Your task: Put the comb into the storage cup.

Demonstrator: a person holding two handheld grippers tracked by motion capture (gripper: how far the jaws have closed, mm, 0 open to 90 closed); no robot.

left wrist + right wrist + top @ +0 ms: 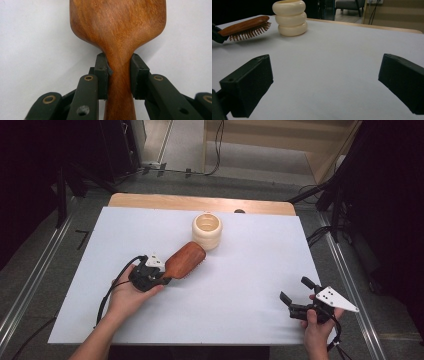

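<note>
No writing, label, brand or number can be read on anything here (the brush and cup carry no print).

This is looking like a lab or recording studio rather than a home. A table (200, 202) is standing under a white sheet (240, 285) on a grey floor (75, 215), with metal rails (30, 285) running along both sides. Dark stand legs (62, 195) are rising at the left and right, and cables (218, 145) are trailing across the far floor.
</note>
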